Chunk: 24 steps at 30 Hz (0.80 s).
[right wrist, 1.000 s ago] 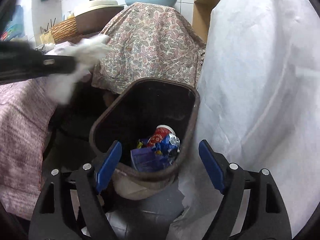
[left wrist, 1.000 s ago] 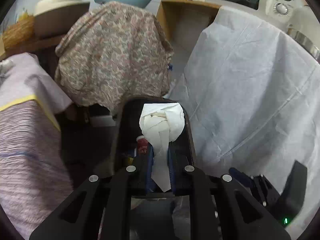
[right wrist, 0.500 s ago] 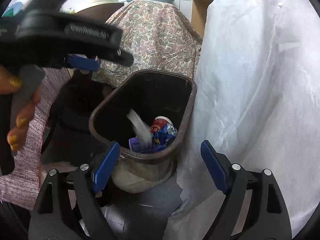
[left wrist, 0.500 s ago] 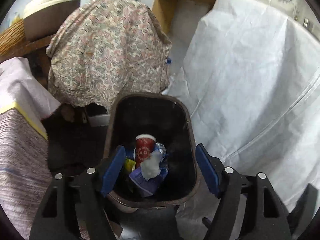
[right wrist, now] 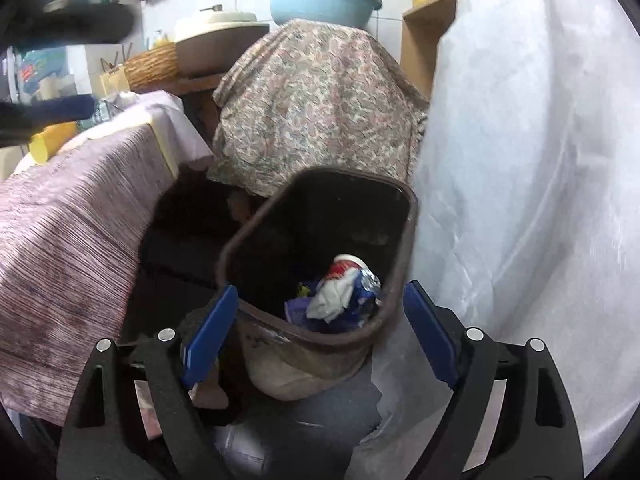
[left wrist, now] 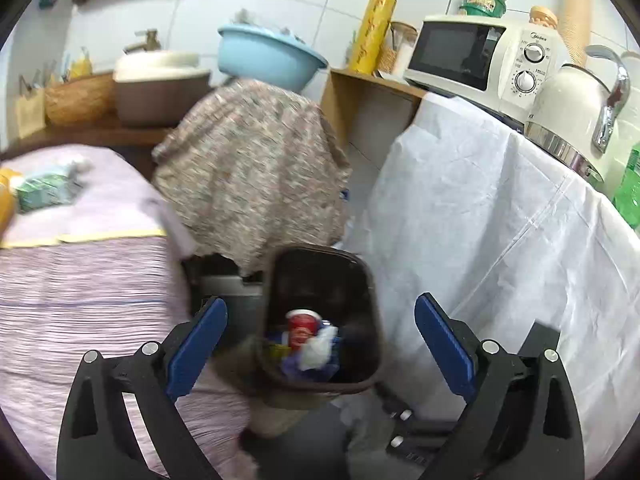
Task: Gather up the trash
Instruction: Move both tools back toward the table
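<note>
Crumpled white tissue (left wrist: 318, 346) at rest atop the heap inside the dark brown trash bin (left wrist: 370, 304), against a red paper cup (left wrist: 301, 326) and blue wrappers (right wrist: 362, 300). Seen again from the right wrist view as a white wad (right wrist: 330, 300) low in the bin, clear of both tools. Bin on the floor, wedged between a white sheet (left wrist: 480, 216) draped over a counter and a striped pink cloth (left wrist: 80, 288) over a table, with a paisley-covered mound (left wrist: 256, 176) behind.

Left gripper (left wrist: 320, 344) above and short of the bin's mouth, jaws opening toward full spread, nothing between the blue pads (left wrist: 198, 344); bin merely framed in the gap, untouched. Right gripper (right wrist: 320, 332) close over the bin's near rim, jaws wide apart and likewise empty, pads on either side of the rim without visible contact.

Judged from the pile: several pieces already binned, the tissue the top one. Still out on the striped table, at the far left of the left wrist view: a blurred green packet (left wrist: 44, 192) and a yellow object (right wrist: 52, 142), either possibly next for collection, though too soft-focus to call trash with certainty. On the counter beyond, a microwave (left wrist: 476, 60), a kettle (left wrist: 568, 108) and a pale blue basin (left wrist: 268, 58), none part of the job. Work apparently well under way but not finished.
</note>
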### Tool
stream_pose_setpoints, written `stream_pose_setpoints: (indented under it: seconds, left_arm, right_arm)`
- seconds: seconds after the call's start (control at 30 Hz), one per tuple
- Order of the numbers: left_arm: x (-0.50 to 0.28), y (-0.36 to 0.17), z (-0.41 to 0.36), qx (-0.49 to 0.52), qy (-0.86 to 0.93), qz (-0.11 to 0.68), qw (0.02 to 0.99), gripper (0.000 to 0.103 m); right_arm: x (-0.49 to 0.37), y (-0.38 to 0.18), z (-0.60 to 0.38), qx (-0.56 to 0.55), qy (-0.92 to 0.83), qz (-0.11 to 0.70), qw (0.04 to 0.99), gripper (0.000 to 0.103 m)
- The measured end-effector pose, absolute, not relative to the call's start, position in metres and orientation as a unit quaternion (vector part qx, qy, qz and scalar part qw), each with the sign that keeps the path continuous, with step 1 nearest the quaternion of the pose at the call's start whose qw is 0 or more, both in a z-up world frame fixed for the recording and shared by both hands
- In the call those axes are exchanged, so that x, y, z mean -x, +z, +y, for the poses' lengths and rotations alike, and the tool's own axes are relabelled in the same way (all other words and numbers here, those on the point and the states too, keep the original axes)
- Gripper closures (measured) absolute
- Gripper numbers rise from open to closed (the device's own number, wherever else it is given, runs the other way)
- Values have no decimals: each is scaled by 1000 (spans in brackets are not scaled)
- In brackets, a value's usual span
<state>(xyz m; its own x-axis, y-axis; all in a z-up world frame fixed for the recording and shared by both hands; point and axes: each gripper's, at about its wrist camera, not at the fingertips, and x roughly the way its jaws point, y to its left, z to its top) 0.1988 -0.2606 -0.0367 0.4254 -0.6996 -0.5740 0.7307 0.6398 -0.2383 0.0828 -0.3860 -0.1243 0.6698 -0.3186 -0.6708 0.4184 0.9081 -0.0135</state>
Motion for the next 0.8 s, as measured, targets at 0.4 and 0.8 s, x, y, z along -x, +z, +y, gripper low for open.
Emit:
stream_pose_setpoints:
  seconds: [0.4, 0.8]
  left_arm:
    - [-201, -20, -143, -46, -322, 308, 894, 6]
    - [-283, -30, -30, -36, -183, 365, 912, 6]
  right_arm:
    - [-120, -81, -335, -59, -101, 324, 939, 16]
    - [-175, -38, -279, -34, 19, 306, 951, 15]
